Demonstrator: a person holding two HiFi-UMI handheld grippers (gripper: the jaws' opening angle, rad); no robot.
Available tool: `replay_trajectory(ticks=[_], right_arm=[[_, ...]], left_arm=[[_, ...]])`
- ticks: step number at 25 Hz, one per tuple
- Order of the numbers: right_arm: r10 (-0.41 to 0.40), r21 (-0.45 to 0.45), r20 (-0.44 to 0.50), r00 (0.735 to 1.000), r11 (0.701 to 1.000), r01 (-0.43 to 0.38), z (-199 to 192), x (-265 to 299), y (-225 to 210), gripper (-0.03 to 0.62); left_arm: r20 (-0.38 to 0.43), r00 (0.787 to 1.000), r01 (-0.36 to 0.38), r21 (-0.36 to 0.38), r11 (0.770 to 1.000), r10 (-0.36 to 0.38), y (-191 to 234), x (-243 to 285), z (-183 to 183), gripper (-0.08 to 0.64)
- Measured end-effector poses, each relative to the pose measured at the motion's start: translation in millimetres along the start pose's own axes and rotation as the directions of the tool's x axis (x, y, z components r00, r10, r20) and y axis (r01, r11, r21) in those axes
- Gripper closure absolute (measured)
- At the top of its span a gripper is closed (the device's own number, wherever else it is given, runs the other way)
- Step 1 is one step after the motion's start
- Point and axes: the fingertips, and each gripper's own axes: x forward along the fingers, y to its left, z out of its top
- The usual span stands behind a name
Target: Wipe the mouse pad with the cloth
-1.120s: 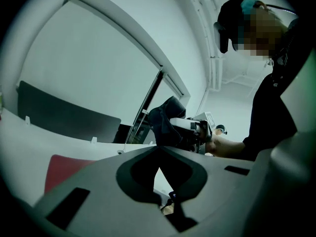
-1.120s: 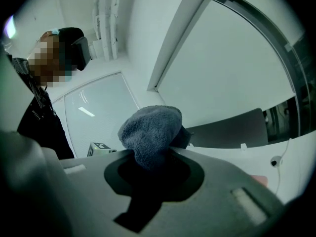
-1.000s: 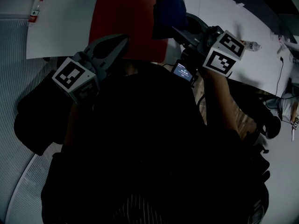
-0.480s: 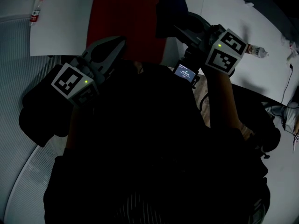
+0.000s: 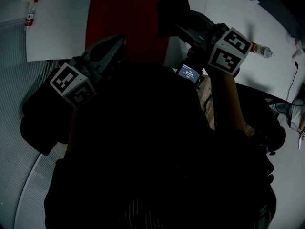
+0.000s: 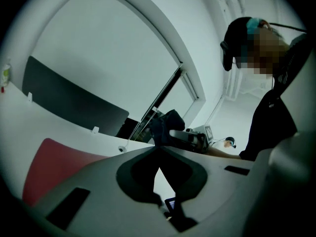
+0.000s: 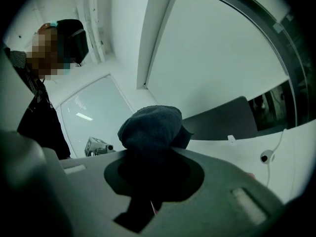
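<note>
Right gripper [image 7: 150,149] fingers clamped on bunched dark cloth [image 7: 150,125], poised at far-right edge of red mouse pad [image 5: 124,18] on tabletop [image 5: 62,23], prob. to start a wipe stroke. Left gripper [image 6: 159,149] fingers pressed together, empty, parked by pad's near edge, clear of cloth's path.

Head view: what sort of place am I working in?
Likely an office or lab workspace: a long white desk carrying a red mouse pad, with a dark divider screen standing along its back edge.

Head view looks down; gripper views face each other, sharing cloth [image 7: 150,127]
</note>
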Motion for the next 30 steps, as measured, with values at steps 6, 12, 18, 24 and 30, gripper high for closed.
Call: replay_trajectory(ticks=[6,12,18,24,30], right_arm=[[-0.101,-0.024,0.021,0.995,0.995,0.101,26.1,-8.9,-20.4,0.526],[-0.173,-0.028,-0.029,0.985,0.985,0.172,16.7,2.9,-43.2,0.526],[-0.258,-0.026,-0.13,0.957,0.966,0.257,-20.0,13.7,-94.2,0.526],[-0.309,-0.075,-0.296,0.904,0.951,0.3,-76.2,38.7,-150.5,0.526],[-0.301,-0.07,-0.472,0.829,0.95,0.306,-150.2,55.6,-204.9,0.526]], left_arm=[[-0.095,0.993,0.074,0.059,0.995,-0.069,11.4,34.3,12.3,0.556],[-0.143,0.989,0.053,0.037,0.998,-0.047,62.4,53.4,-3.7,0.555],[-0.27,0.963,0.008,0.016,1.0,-0.003,112.9,69.0,-38.3,0.556],[-0.403,0.913,-0.051,0.043,0.998,0.064,156.6,78.4,-77.9,0.555],[-0.511,0.845,-0.161,0.032,0.986,0.155,195.4,71.7,-121.5,0.556]])
